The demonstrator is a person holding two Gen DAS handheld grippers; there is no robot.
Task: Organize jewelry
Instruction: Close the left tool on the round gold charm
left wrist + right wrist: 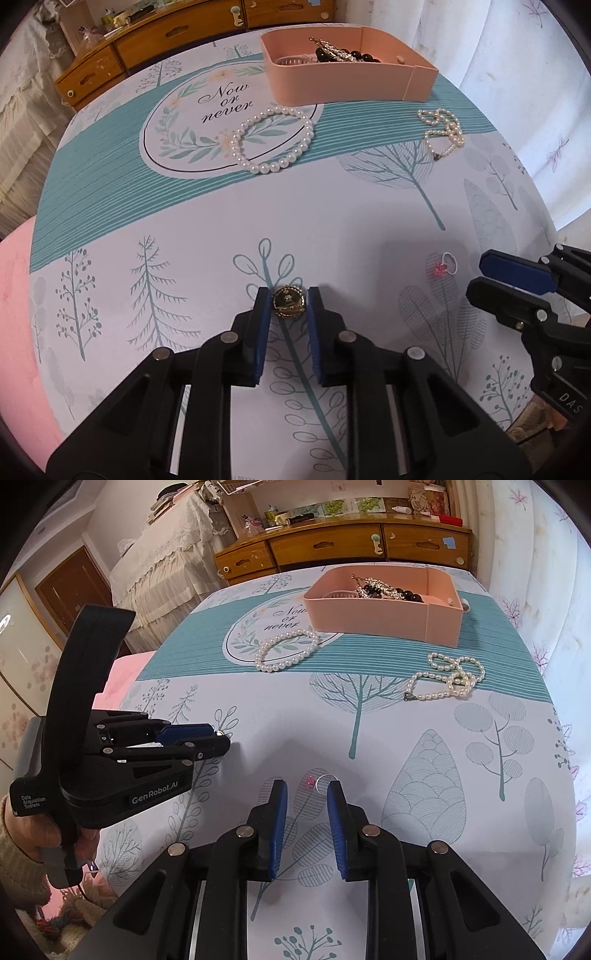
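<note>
Shiny gold metal on the brooch, glossy pearl beads on the bracelet. The pink box looks like smooth matt plastic, sitting on a smooth printed tablecloth. Varnished wood drawers behind.

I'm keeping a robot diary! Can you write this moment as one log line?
left gripper: shut on round gold brooch | right gripper: open, around pink-stone ring | pink plastic box: waiting

Beyond the gripper we saw a wooden dresser with drawers, its top crowded with small clutter. To the left of it stood furniture draped in cream lace cloth, with a brown door further left. To the right hung a pale, daylit curtain printed with leaves.
</note>
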